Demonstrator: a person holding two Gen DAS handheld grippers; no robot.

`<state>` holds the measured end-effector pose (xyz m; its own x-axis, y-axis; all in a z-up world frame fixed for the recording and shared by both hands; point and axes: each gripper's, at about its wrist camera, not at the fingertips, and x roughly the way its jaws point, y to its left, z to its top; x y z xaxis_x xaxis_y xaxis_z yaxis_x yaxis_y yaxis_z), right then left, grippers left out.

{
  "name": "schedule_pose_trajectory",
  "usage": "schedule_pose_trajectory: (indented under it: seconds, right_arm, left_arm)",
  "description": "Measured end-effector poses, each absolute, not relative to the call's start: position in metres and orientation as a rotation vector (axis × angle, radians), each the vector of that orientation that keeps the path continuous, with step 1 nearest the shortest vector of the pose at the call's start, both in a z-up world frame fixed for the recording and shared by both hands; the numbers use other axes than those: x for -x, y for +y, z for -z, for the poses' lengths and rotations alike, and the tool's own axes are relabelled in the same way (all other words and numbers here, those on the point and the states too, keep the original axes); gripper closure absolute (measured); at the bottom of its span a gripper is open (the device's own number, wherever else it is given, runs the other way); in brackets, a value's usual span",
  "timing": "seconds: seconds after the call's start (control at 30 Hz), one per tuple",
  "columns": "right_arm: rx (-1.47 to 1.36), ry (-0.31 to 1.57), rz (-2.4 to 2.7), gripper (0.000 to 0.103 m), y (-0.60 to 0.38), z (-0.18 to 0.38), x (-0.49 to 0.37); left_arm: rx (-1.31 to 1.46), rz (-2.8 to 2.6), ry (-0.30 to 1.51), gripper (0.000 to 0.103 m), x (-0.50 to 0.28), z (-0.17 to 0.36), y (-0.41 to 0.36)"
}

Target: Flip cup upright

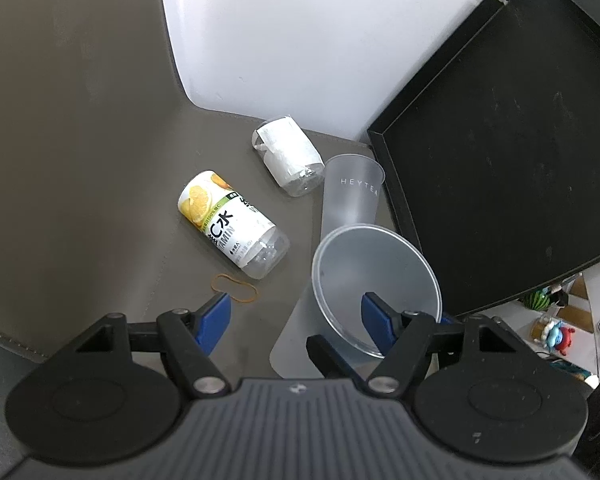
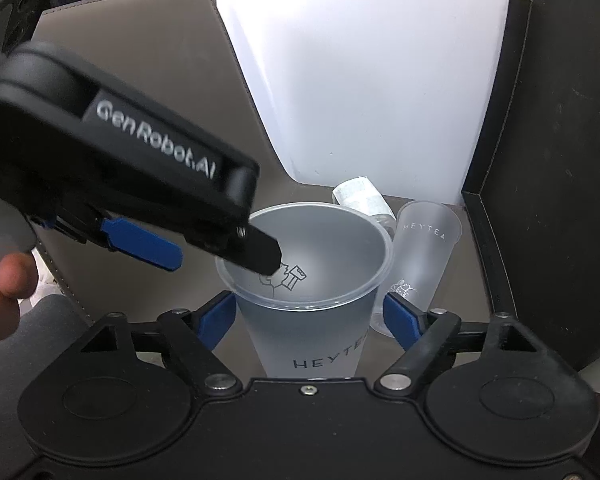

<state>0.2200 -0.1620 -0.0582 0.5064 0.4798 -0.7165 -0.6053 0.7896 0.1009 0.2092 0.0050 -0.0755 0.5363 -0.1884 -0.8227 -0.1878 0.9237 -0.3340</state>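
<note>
A frosted HEYTEA cup point(image 2: 316, 320) stands upright, mouth up, between the fingers of my right gripper point(image 2: 310, 316), which is open with its blue pads near both sides of the cup. My left gripper point(image 1: 296, 312) is open; one finger point(image 1: 376, 316) is inside the cup's mouth point(image 1: 376, 276) and the other is outside it. In the right wrist view the left gripper point(image 2: 204, 256) reaches in from the left. A second HEYTEA cup point(image 2: 416, 256) stands upside down behind; it also shows in the left wrist view point(image 1: 352, 196).
The grey mat point(image 1: 80, 160) carries a lemon-label bottle point(image 1: 232, 224) and a white-label bottle point(image 1: 288, 156), both lying down, and a rubber band point(image 1: 234, 283). A black tray point(image 1: 500, 160) stands at the right. A white surface point(image 1: 300, 40) lies behind.
</note>
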Motion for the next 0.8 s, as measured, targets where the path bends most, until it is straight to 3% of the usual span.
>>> schedule_pose_trajectory:
  seconds: [0.37,0.53,0.8]
  right_arm:
    - [0.113,0.847,-0.659,0.010,-0.178,0.048,-0.219]
    - [0.055,0.895,-0.703,0.004,-0.192,0.048,-0.221]
    - [0.038,0.905,-0.701,0.004,-0.207,0.042,-0.219]
  left_arm:
    - [0.400,-0.026,0.994,0.032,-0.207,0.065,0.006]
    - [0.396,-0.051,0.988,0.025,-0.205,0.060,0.007]
    - [0.392,-0.045,0.994,0.018,-0.194,0.048,0.007]
